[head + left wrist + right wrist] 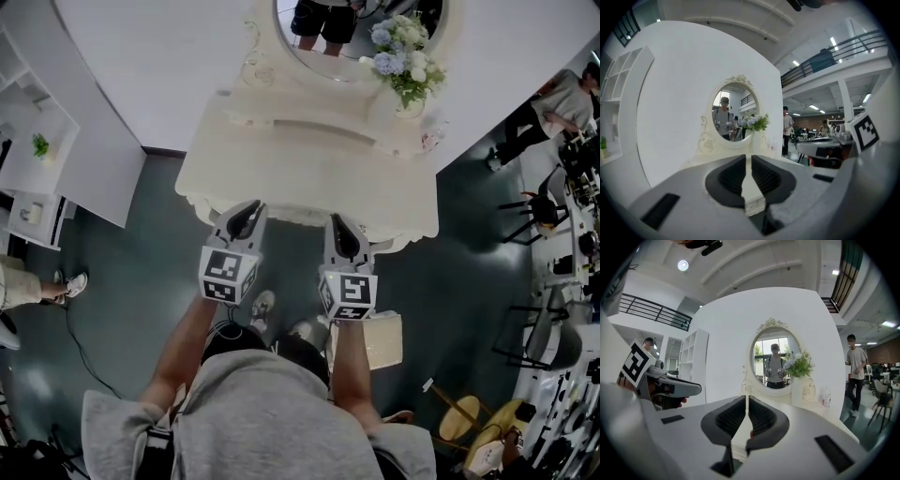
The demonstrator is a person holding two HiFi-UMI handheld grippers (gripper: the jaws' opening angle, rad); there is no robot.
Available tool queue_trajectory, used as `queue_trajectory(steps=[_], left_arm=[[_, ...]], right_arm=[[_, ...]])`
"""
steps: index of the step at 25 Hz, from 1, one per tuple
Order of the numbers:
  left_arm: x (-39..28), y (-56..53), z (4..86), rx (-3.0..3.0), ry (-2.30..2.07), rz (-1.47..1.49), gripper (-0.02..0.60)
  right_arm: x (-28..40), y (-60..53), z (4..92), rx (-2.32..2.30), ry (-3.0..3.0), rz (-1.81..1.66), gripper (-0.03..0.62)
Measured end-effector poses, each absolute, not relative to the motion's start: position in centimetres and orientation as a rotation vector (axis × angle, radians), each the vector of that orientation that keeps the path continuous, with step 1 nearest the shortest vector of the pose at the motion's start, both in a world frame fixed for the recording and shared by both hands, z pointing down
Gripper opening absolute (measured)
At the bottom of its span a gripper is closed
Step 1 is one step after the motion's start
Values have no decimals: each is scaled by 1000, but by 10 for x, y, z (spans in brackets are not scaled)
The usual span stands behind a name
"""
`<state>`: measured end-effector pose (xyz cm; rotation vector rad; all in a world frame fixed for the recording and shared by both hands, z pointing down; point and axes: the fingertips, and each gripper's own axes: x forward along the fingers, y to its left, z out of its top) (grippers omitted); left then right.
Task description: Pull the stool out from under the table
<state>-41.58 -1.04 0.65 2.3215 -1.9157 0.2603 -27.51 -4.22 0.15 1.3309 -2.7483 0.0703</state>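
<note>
Both tongs hang side by side at the middle of the head view, tips just over the front edge of the cream desk (309, 169). The left tongs (246, 217) are pressed almost together, a thin slit between the pads and nothing in it. The right tongs (345, 234) are pressed together too, empty. The stool (384, 342), a cream square seat, stands on the floor at lower right of the right tongs, out from under the desk, apart from both.

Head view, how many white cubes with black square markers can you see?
2. One white cube with black square markers rides on the left tongs, the other on the right tongs. None looks hidden.
</note>
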Motion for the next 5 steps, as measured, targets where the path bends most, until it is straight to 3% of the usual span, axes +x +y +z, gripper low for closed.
queue_trajectory(steps=[5], left_arm=[[-416, -13, 6, 2322, -1915, 258, 40]], right_arm=[[-275, -45, 2, 1331, -2750, 69, 31]])
